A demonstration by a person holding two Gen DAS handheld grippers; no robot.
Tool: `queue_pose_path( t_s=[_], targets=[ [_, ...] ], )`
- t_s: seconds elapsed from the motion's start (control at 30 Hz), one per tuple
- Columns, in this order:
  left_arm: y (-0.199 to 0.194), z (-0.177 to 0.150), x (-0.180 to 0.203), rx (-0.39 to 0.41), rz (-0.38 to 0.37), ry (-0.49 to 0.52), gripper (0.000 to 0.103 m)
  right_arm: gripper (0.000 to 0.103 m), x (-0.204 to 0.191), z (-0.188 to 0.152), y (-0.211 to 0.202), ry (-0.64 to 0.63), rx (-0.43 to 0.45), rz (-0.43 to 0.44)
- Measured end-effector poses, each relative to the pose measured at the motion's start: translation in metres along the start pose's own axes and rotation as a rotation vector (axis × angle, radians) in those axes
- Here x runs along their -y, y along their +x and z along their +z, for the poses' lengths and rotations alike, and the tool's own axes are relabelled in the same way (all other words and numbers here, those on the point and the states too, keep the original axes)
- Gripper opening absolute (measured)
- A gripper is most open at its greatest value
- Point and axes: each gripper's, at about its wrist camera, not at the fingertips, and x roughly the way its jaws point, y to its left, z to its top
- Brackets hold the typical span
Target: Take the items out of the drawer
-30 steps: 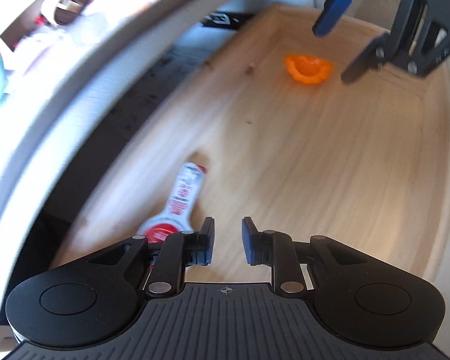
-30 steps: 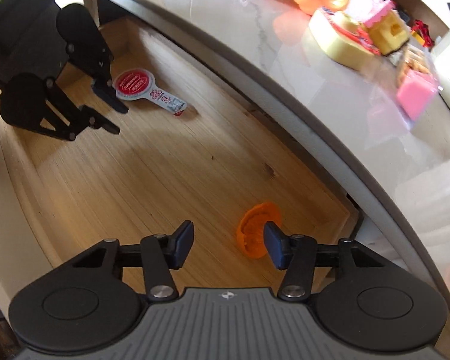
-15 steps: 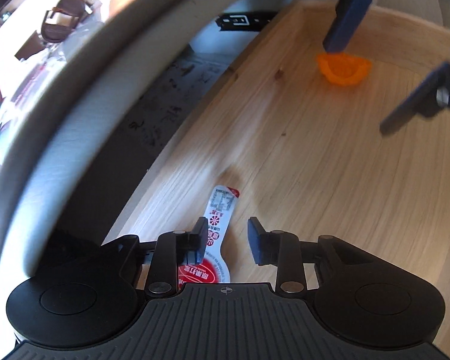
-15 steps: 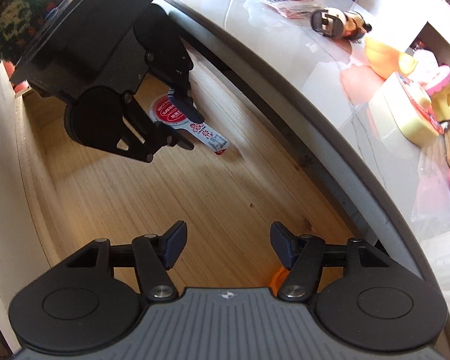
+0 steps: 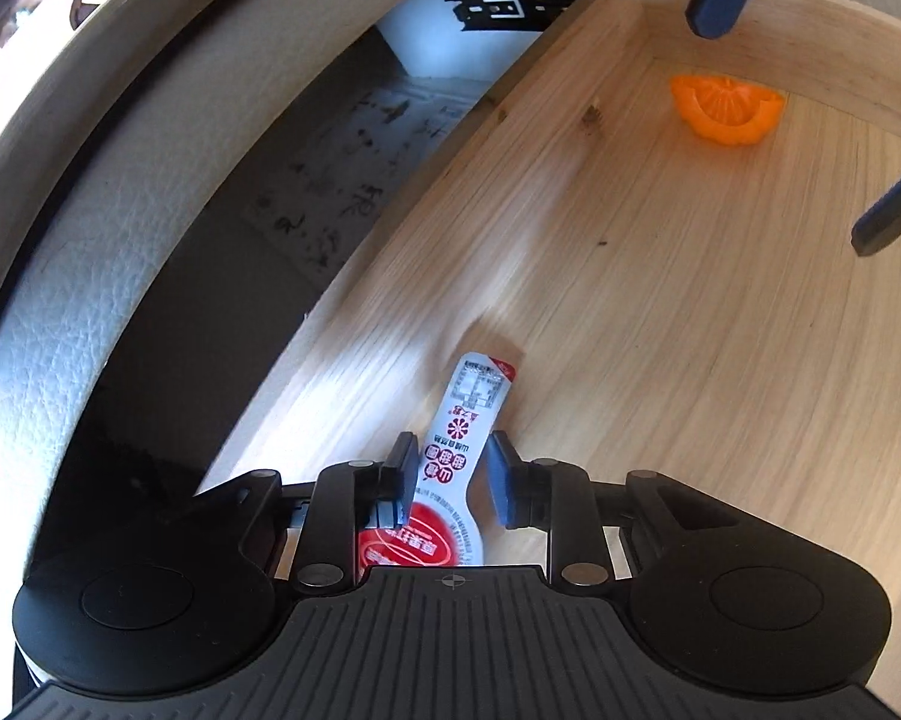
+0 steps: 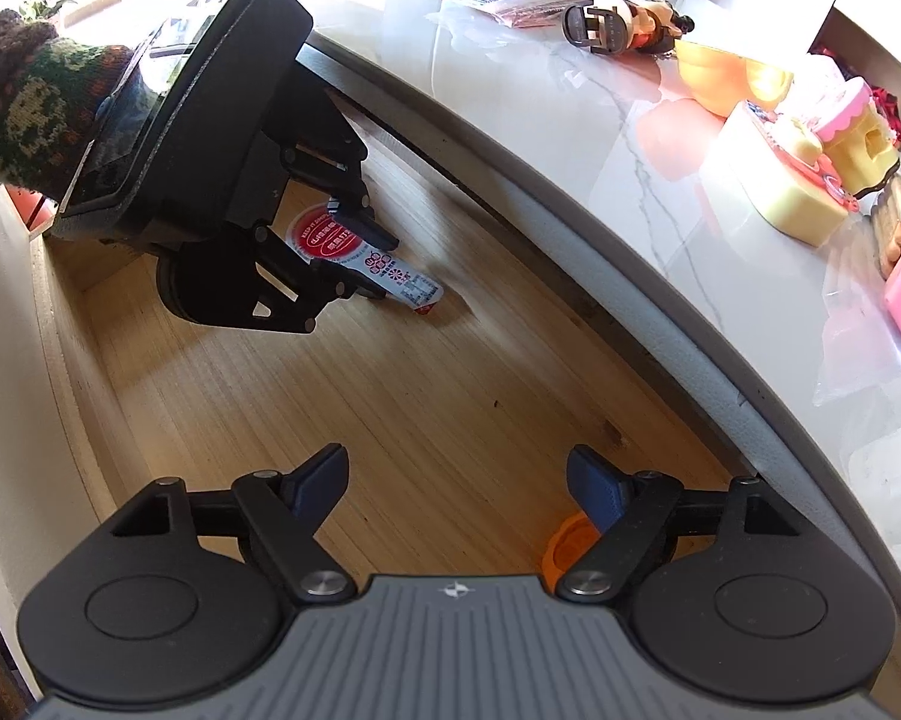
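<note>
1. Left gripper (image 5: 447,468): jaws closing around the sachet (image 5: 450,492), which lies flat on the drawer floor (image 5: 660,312). The narrow neck of the sachet sits between the pads; a gap shows at the right pad, and the left pad is at or just beside the sachet's edge. Not yet pinched, by my reading.
2. The jaws straddle the neck and not the round head, probably because the neck is slim enough to fit the gap and gives two straight edges to press on.
3. Right gripper (image 6: 459,483): jaws spreading wide, nothing between them. The orange piece (image 5: 727,108) lies just under and beside its right finger, near the drawer's corner; in the right wrist view only a sliver shows behind that finger. Spreading likely prepares to take in its width.
4. Both tongs point steeply down into the drawer, suiting items lying flat on the floor.
5. Materials: sachet is glossy printed film, white neck, red round head, flat and limp. Orange piece is moulded plastic, ribbed like a segmented fruit half, rigid-looking. Drawer is pale planed wood, straight grain, a few knots.
6. Gripper pads are blue; finger links are black.
</note>
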Motion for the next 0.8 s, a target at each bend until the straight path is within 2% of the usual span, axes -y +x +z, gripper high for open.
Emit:
queue_pose_path(
  t_s=[0.07, 0.17, 0.23, 0.27, 0.3, 0.33, 0.43, 0.5, 0.63, 0.73, 0.8],
  targets=[
    [-0.006, -0.001, -0.012, 0.0, -0.078, -0.06, 0.033, 0.081, 0.0, -0.001, 0.001, 0.012, -0.004, 0.006],
    [-0.012, 0.0, -0.02, 0.01, -0.196, -0.124, 0.036, 0.082, 0.005, -0.003, 0.0, 0.023, -0.004, 0.013],
    [-0.019, 0.002, -0.019, 0.013, -0.246, -0.122, 0.031, 0.083, 0.007, -0.003, 0.0, 0.026, -0.003, 0.015],
    [-0.008, -0.003, -0.014, 0.013, -0.282, -0.117, 0.03, 0.083, 0.007, -0.004, 0.0, 0.028, -0.002, 0.017],
    [-0.007, -0.007, -0.012, 0.006, -0.315, -0.107, 0.024, 0.083, 0.008, -0.004, 0.0, 0.03, -0.002, 0.018],
    [-0.011, -0.008, -0.011, 0.009, -0.319, -0.094, 0.024, 0.083, 0.008, -0.004, 0.0, 0.032, -0.002, 0.018],
    [-0.021, -0.014, -0.009, 0.033, -0.249, -0.053, 0.024, 0.083, 0.01, -0.006, -0.003, 0.036, 0.0, 0.016],
    [-0.025, -0.019, -0.015, 0.031, -0.186, -0.082, 0.025, 0.084, 0.011, -0.007, -0.003, 0.037, 0.002, 0.016],
    [-0.021, -0.015, -0.029, 0.024, -0.086, -0.185, 0.025, 0.085, 0.011, -0.007, -0.003, 0.032, -0.003, 0.019],
    [-0.014, -0.015, -0.042, -0.045, 0.001, -0.259, 0.025, 0.086, 0.008, -0.007, -0.002, 0.022, -0.003, 0.02],
    [-0.011, -0.02, -0.057, -0.082, 0.004, -0.344, 0.025, 0.087, 0.005, -0.008, -0.004, 0.022, 0.0, 0.018]
  ],
)
